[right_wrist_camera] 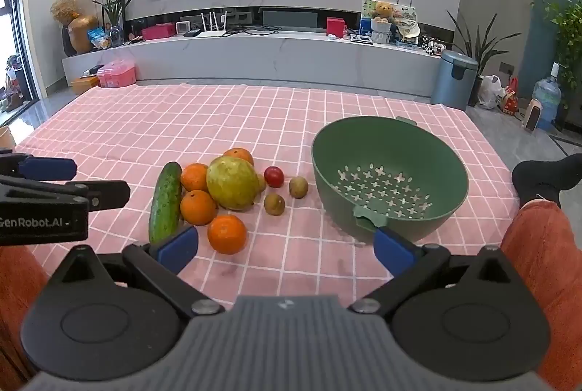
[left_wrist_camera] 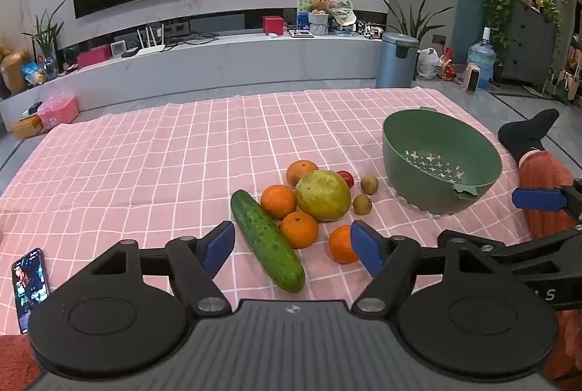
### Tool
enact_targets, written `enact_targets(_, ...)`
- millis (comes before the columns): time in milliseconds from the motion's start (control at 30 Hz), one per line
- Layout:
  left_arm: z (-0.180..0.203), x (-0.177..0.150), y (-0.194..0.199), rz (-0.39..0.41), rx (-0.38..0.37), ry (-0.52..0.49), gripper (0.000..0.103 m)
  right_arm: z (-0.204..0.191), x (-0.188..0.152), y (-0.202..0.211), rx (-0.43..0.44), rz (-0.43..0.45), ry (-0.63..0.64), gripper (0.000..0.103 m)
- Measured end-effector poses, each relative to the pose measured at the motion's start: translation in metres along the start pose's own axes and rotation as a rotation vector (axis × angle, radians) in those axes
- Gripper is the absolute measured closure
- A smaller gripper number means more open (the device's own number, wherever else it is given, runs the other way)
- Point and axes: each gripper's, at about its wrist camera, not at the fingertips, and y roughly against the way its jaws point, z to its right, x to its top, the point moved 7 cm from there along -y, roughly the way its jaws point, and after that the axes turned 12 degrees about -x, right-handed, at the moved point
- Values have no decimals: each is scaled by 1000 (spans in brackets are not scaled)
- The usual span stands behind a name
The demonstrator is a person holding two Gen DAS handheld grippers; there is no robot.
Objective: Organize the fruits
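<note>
Both tools are just hanging low over the near edge, pointing forward and roughly level. The left tool [left_wrist_camera: 293, 247] has its blue pads spread wide with nothing between them. The right tool [right_wrist_camera: 287, 247] is the same deal, its jaws spread even wider and gripping nothing. They sit side by side and close: the right one's arm and a blue pad poke into the left camera's right edge, and the left one shows up at the right camera's left edge. The person's legs, in rust-colored pants, flank the tools, with a black-socked foot [right_wrist_camera: 545, 174] stretched out to the right.
</note>
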Motion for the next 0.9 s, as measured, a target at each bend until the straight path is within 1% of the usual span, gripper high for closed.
enact_targets(233, 1, -3, 2, -5, -16, 5, 20, -2, -3, -2, -6, -14, -4, 4)
enact_targets(467, 0, -4, -1, -12, -13, 9, 21, -3, -1, 0, -19, -23, -8, 4)
enact_targets(900, 0, -5, -3, -23, -12, 10, 21, -1, -4, -3, -17, -29, -1, 4)
